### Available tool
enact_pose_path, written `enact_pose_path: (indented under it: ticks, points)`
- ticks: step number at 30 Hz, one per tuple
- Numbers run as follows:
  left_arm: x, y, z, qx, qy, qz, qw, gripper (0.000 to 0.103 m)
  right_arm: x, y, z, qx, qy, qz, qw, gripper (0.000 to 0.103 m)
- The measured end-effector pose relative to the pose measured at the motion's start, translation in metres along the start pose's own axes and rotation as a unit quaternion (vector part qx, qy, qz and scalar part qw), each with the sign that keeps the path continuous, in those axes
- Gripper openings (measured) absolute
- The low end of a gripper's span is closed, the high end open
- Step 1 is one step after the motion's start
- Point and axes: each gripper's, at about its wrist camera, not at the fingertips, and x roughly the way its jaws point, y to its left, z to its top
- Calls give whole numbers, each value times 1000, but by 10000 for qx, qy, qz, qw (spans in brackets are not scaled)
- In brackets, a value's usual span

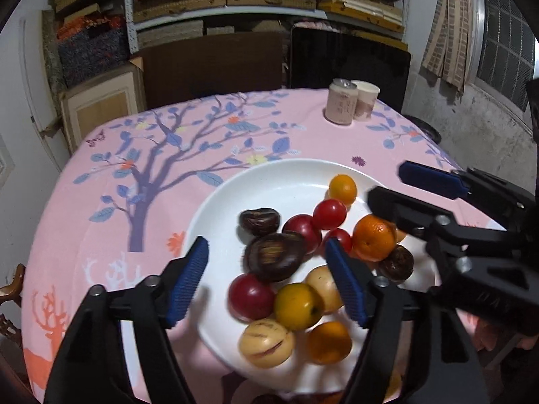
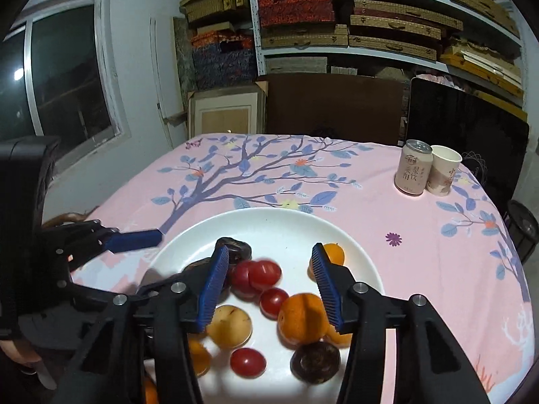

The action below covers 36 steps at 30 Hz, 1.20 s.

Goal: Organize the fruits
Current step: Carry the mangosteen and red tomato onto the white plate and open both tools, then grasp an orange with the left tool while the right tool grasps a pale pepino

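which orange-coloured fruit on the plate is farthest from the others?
The small round yellow-orange fruit at the white plate's far rim, beyond the red ones; the other orange fruits sit in the main cluster.

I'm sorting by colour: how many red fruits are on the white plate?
4 red fruits: one at the white plate's near side beside a yellow fruit; three clustered mid-plate, next to the orange. More may hide under the pile.

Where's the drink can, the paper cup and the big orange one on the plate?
Drink can (image 2: pixel 413 168), right wrist view, on its label.
Paper cup (image 2: pixel 443 171), right wrist view, on its side.
Orange (image 1: pixel 374 237), left wrist view, on its peel.
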Motion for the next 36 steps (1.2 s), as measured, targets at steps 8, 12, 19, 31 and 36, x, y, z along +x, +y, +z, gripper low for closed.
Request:
enact_pose_path:
  ticks: [8,12,19,31,36]
  points:
    - [-76,26,-74,32,-364,48,9993,85,-74,-5,-50,380,-226,276,9986,57]
    - [-83,43,-113,-273,-122,-6,9996,85,-82,6,-91,583,110,520,9969,59]
    - [-90,13,-139,224,-134,-67,9996,84,-60,30,-124,403,596,694,9950,59]
    - [-60,-23,-118,242,59,-799,9965,69,-30,46,-129,-87,1122,547,9921,51]
    - [-42,-24,-118,52,333,-1061,9938,60,-39,43,-132,-242,1122,604,9916,50]
